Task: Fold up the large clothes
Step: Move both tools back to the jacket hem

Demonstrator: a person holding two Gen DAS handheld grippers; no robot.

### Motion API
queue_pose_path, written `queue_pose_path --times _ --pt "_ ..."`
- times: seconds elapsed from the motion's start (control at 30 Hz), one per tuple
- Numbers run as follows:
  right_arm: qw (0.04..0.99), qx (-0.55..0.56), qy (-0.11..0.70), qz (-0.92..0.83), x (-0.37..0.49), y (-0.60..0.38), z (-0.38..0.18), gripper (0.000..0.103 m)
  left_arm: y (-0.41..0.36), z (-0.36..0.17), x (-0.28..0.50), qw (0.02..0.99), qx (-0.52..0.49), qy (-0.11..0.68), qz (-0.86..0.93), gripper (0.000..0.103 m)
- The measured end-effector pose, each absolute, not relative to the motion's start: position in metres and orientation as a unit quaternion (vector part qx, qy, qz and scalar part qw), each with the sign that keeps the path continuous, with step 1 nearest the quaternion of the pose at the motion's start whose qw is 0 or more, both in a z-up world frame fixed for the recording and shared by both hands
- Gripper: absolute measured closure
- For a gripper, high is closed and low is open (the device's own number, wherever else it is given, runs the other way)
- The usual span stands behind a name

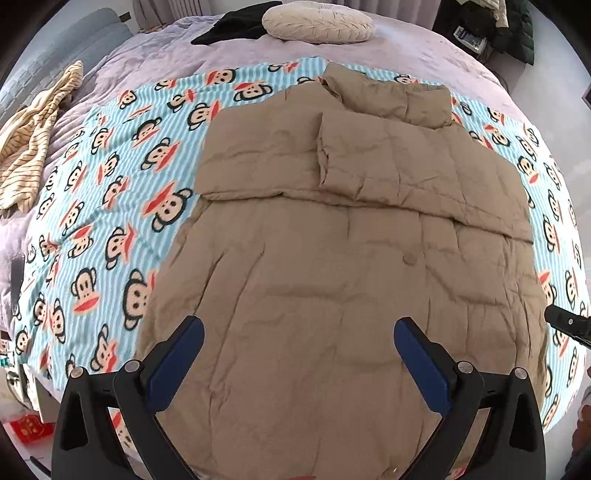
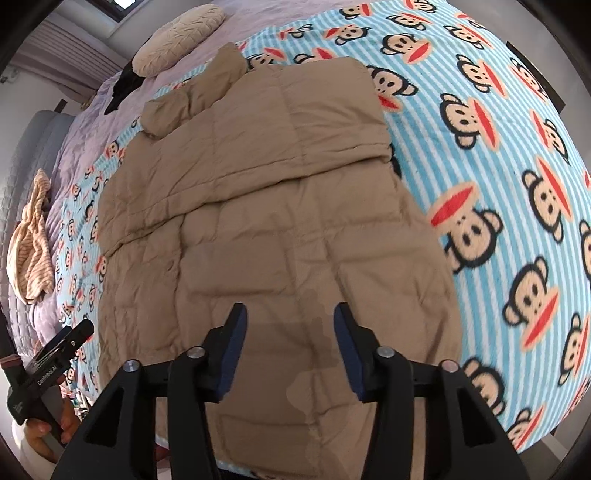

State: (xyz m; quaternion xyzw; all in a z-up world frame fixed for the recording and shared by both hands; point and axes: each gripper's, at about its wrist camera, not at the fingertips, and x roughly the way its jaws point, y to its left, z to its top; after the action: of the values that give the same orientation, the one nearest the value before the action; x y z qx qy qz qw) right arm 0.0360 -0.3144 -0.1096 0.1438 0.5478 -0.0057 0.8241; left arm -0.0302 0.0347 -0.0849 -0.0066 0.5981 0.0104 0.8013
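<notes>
From my left wrist camera, the left gripper (image 1: 299, 339) has its jaws spread wide and holds nothing, hovering above the near hem of the tan padded coat (image 1: 332, 258). The coat lies flat in the middle of the monkey-print blanket (image 1: 110, 177), both sleeves folded across its chest and the collar toward the bed's far edge. A round cream cushion (image 1: 317, 22) and a black garment (image 1: 232, 26) sit at the far edge on the lilac bedspread (image 1: 166, 55); a striped yellow garment (image 1: 33, 136) lies at the left edge.

From my right wrist camera, the right gripper (image 2: 290, 325) is likewise parted and empty over the coat's (image 2: 258, 221) near end. My other gripper (image 2: 55, 354) shows beyond the bed's near left corner.
</notes>
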Motion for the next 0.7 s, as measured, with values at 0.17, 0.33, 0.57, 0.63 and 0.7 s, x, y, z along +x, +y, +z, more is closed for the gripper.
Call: queue_pose_path --times 0.17,0.33,0.57,0.63,0.7 --pt "0.823 0.156 0.547 -0.011 0.014 -0.293 -0.113 0.045 0.052 -0.084 -0.050 0.797 -0.001 0.604 0.000 0.000" --pt "0.820 0.169 0.547 -0.011 -0.014 -0.269 -0.118 0.034 0.069 -0.082 -0.074 0.796 0.002 0.605 -0.014 0.000" --pt "0.818 0.223 0.530 -0.014 -0.054 -0.250 -0.124 0.017 0.092 -0.085 -0.107 0.790 0.009 0.613 -0.028 0.000" --pt "0.817 0.232 0.527 -0.018 -0.064 -0.246 -0.126 0.017 0.095 -0.087 -0.114 0.787 0.010 0.616 -0.032 0.000" --pt "0.817 0.239 0.525 -0.024 -0.074 -0.243 -0.126 0.017 0.098 -0.088 -0.119 0.786 0.009 0.617 -0.036 0.000"
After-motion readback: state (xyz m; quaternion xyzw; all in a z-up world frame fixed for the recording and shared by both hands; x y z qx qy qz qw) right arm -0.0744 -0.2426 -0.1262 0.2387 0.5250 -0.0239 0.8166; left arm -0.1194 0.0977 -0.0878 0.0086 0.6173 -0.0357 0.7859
